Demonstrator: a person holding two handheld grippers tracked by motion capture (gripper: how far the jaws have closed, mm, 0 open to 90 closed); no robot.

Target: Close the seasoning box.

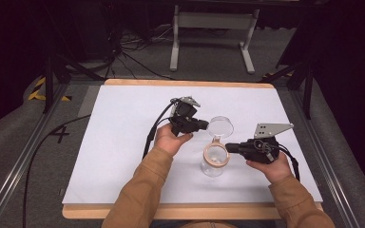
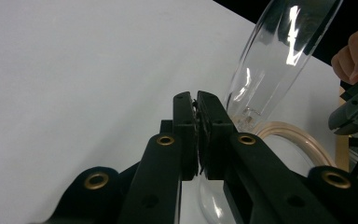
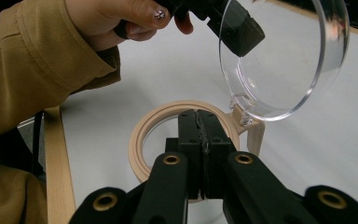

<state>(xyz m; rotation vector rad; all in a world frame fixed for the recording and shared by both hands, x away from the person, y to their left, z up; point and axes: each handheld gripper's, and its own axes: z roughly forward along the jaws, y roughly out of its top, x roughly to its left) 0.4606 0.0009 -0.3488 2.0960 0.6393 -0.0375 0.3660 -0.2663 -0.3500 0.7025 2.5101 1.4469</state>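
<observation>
A white table (image 1: 123,142) carries 1 clear glass jar (image 1: 214,164), standing upright near the front middle, between the person's 2 hands. The jar wears a beige ring (image 3: 154,121) around its mouth, and a clear round lid (image 1: 220,127) is hinged to that ring at the far side. The lid stands swung up and back, so the mouth is open; judged from this, the opening step looks done or nearly done, and whatever follows, such as filling or letting the lid rest fully back, is left.

The left gripper (image 1: 200,124) reaches in from the left toward the raised lid. In the right gripper view its black tip sits against the lid's rim, apparently pinching the edge, though the glass blurs the contact. In the left gripper view its jaws stand pressed together with almost no gap, the lid's curved wall rising just beside them.

The right gripper (image 1: 229,148) lies at the jar's right side, level with the ring. Its jaws are likewise drawn tight, and they appear to clamp the near edge of the ring, steadying the jar.
</observation>
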